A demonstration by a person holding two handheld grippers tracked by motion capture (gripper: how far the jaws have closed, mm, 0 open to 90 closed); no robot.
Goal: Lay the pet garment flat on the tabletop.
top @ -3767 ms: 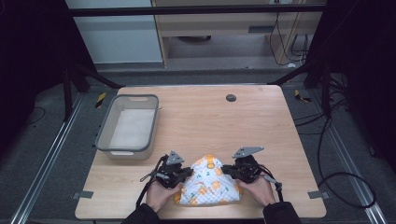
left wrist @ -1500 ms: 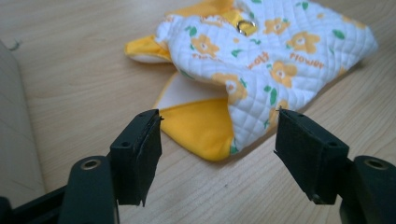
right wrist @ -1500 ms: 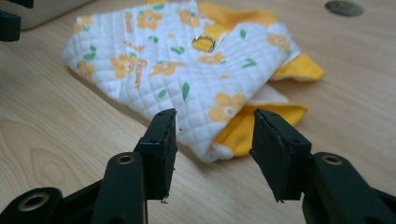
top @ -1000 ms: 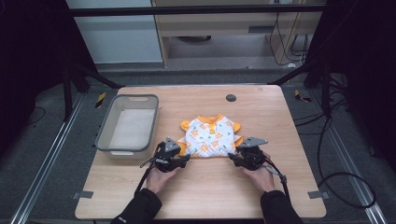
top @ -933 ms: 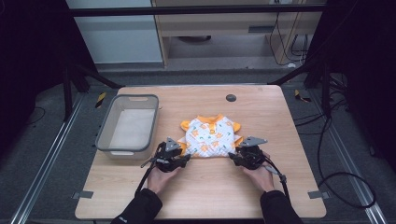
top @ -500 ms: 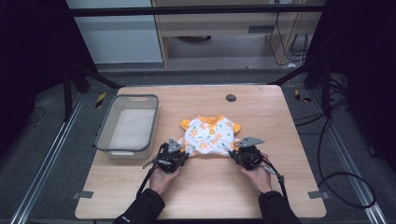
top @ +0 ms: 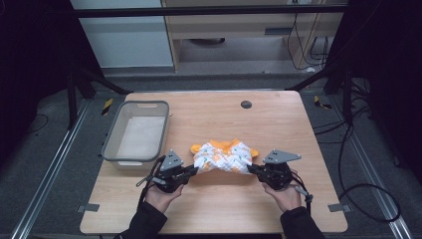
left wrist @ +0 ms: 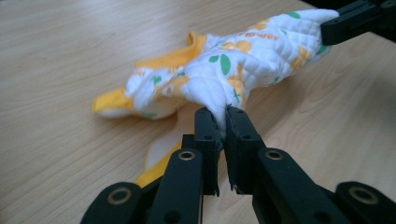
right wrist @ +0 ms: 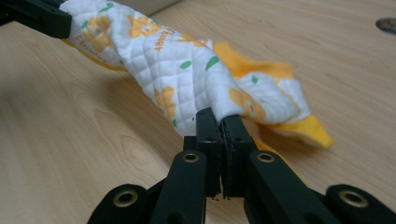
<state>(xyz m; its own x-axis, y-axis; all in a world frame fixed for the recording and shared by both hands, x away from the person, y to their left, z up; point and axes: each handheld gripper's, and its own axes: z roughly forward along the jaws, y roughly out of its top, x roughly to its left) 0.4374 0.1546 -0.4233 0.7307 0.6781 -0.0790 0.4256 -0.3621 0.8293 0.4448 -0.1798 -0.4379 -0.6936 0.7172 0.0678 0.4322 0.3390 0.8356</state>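
You read "Flower" in orange on quilted cloth [right wrist: 187, 74], right gripper view. Orange print on cloth in left gripper view too blurred to read.

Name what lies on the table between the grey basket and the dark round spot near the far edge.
Nothing: in the high view, the stretch of wooden table between the grey basket and the dark round spot is bare; the patterned cloth lies nearer the person.

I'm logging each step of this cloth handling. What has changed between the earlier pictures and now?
The quilted cloth moved from the table's near edge toward the middle, carried by both grippers, then drew slightly back toward the person. The left gripper and right gripper spread apart and keep its ends pinched. The grey bin and the table stayed put.
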